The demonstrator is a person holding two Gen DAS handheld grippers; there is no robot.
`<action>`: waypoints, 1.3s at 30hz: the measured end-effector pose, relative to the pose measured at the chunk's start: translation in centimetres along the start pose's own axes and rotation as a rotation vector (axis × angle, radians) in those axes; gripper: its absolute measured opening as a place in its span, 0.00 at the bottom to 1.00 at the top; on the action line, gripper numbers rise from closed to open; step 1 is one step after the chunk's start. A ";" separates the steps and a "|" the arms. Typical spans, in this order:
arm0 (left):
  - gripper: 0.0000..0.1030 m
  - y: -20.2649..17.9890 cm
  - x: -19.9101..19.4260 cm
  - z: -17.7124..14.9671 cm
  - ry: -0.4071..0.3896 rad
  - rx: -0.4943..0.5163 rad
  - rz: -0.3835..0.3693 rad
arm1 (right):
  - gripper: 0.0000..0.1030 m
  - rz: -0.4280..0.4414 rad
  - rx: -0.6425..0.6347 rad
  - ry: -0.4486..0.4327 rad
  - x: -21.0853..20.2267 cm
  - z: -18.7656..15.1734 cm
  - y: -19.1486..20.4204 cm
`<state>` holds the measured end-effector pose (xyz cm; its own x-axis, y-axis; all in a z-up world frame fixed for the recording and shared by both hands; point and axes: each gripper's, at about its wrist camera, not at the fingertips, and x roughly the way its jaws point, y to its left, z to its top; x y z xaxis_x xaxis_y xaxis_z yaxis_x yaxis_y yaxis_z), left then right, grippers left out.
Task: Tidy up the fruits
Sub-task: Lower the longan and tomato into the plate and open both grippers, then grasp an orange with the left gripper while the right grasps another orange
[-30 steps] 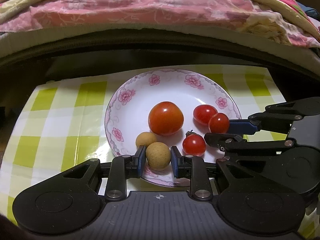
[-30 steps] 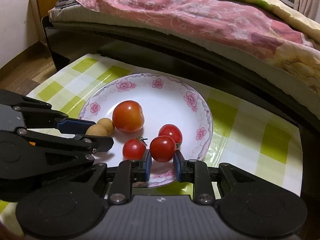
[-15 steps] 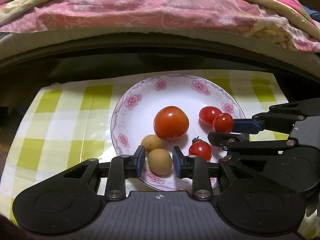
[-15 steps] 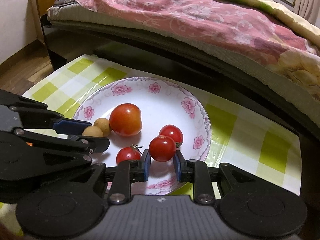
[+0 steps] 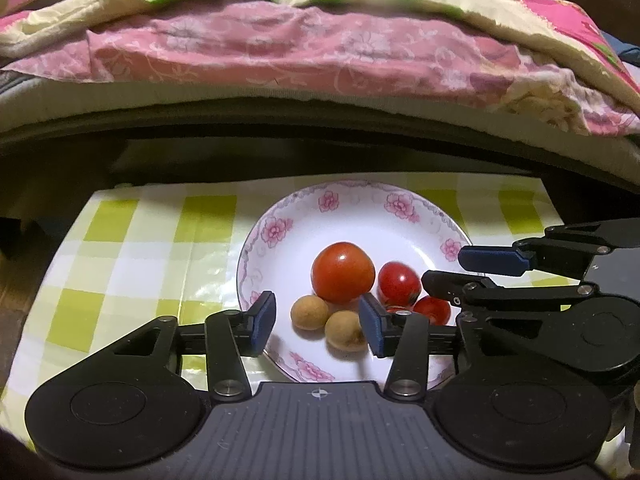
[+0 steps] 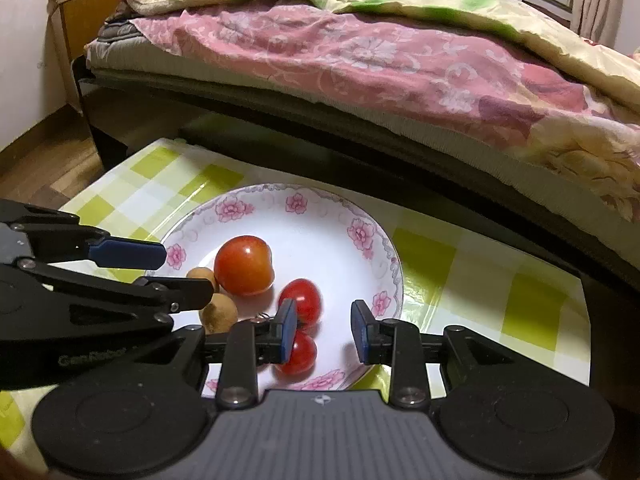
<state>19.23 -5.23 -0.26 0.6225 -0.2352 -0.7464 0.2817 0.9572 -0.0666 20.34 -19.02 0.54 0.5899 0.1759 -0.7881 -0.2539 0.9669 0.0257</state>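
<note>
A white flowered plate (image 5: 280, 236) (image 6: 372, 240) holds one large tomato (image 5: 343, 272) (image 6: 243, 265), two tan longans and three cherry tomatoes. My left gripper (image 5: 318, 324) (image 6: 188, 272) hovers over the plate's near rim, its jaws opening. One longan (image 5: 345, 330) lies on the plate just inside the right pad, and the other longan (image 5: 309, 312) lies beside it. My right gripper (image 6: 325, 331) (image 5: 442, 268) is also opening, with a cherry tomato (image 6: 298, 354) lying by its left pad and nothing pressed. Another cherry tomato (image 6: 302, 300) sits ahead of it.
The plate rests on a green-and-white checked cloth (image 5: 132, 264) (image 6: 500, 292) over a low table. A bed with a pink floral quilt (image 5: 320, 52) (image 6: 380, 60) rises just behind the table's far edge. Wooden floor (image 6: 36, 160) shows at the left.
Both grippers have let go. The left jaws spread away from the longan, the right jaws from the cherry tomato, and both fruits now lie on the plate.
</note>
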 end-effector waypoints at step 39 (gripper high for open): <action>0.60 5.9 -2.4 -5.5 0.098 -0.074 0.067 | 0.34 0.168 -0.095 0.025 -4.4 -3.6 7.1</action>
<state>15.32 1.92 -2.50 0.5628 -0.1559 -0.8117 0.1846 0.9810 -0.0605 13.18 -13.63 2.02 0.5139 0.3278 -0.7928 -0.4190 0.9023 0.1014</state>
